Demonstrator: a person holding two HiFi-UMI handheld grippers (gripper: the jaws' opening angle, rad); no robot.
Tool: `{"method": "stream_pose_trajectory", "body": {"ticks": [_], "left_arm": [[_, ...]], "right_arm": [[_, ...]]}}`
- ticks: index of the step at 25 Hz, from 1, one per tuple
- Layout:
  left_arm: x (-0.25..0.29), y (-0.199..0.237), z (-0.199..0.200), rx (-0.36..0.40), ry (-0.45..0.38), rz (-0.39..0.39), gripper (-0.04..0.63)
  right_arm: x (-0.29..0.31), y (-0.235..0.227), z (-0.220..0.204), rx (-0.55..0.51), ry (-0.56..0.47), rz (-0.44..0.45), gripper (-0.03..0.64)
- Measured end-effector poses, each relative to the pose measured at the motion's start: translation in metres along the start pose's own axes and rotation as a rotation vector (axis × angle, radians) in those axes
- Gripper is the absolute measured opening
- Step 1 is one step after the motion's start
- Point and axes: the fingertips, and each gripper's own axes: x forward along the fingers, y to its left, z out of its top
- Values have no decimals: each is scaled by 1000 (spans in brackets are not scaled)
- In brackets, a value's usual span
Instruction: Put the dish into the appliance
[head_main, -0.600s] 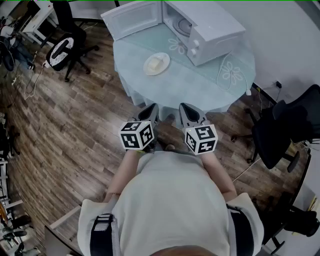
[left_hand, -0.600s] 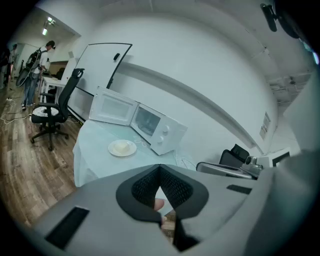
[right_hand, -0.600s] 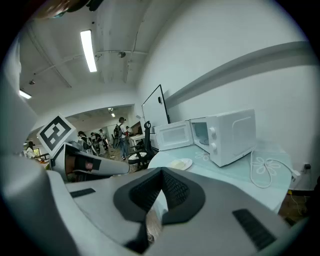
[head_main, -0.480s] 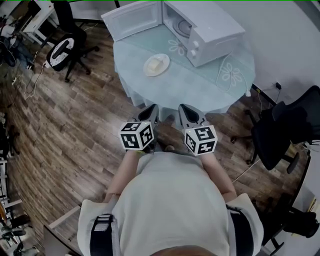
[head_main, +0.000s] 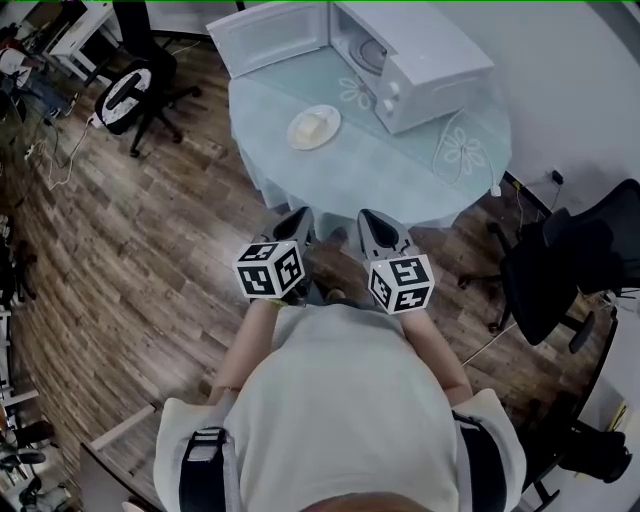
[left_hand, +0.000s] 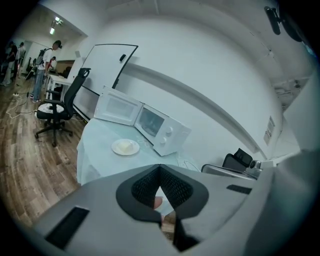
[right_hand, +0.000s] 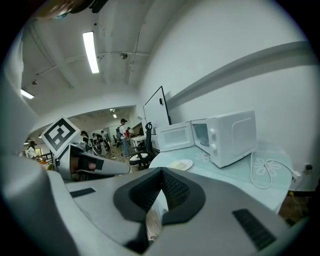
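A white plate (head_main: 313, 127) with a pale piece of food sits on the round table (head_main: 400, 175), which has a light blue cloth. Behind the plate stands a white microwave (head_main: 420, 60) with its door (head_main: 268, 35) swung open to the left. My left gripper (head_main: 297, 220) and right gripper (head_main: 373, 222) hang side by side before the table's near edge, well short of the plate. Both are shut with nothing between the jaws. The left gripper view shows its gripper (left_hand: 160, 167) below the plate (left_hand: 125, 146) and microwave (left_hand: 162, 131). The right gripper (right_hand: 161, 171) sits below the plate (right_hand: 180, 164).
A black office chair (head_main: 130, 95) stands on the wood floor left of the table, another black chair (head_main: 560, 260) to its right. A white cord (head_main: 465, 140) lies looped on the cloth beside the microwave. People stand far off in the room (right_hand: 122, 135).
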Motion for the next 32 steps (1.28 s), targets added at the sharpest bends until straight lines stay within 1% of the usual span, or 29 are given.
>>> {"method": "stream_pose_trajectory", "body": {"ticks": [6, 13, 17, 21, 23, 26, 32], "left_arm": [[7, 18, 2, -23, 4, 35, 9], [31, 48, 18, -99, -4, 18, 9], [54, 68, 32, -115, 9, 11, 9], [76, 92, 44, -153, 31, 3, 9], [86, 106, 50, -179, 39, 2, 9], [102, 127, 56, -240, 52, -6, 9], [127, 157, 55, -363, 126, -36, 9]], "right_arm": [[9, -7, 2, 53, -1, 3, 6], [39, -10, 7, 42, 15, 10, 6], [64, -22, 20, 36, 11, -11, 6], [92, -33, 34, 43, 15, -45, 6], [106, -36, 40, 48, 12, -59, 6], [124, -42, 47, 60, 13, -78, 6], [151, -49, 52, 85, 32, -124, 6]]}}
